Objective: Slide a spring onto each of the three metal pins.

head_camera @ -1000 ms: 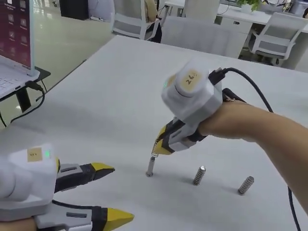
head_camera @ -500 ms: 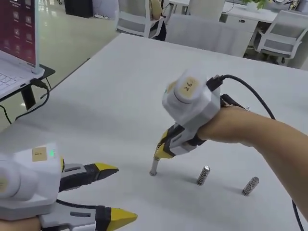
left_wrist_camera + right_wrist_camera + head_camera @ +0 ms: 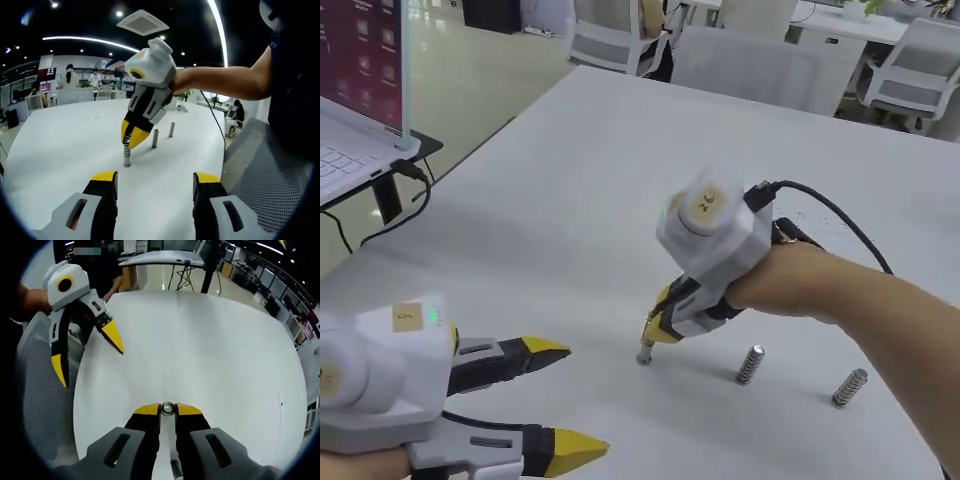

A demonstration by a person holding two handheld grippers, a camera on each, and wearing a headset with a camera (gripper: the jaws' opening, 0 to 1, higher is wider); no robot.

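Dropping closer to the worktop (image 3: 570,180) than a second ago, the right gripper (image 3: 658,328), with the left gripper (image 3: 565,400) idling wide open nearby, is pinched narrow over the third pin (image 3: 645,353) with the last spring (image 3: 126,140) partway on, so I'd keep it dead vertical and ease down so the coils don't snag.

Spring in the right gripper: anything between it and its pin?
Nothing visible. The spring is already threaded on the top of the pin, with the right gripper shut on it. The other two pins stand off to one side, and the open left gripper sits apart.
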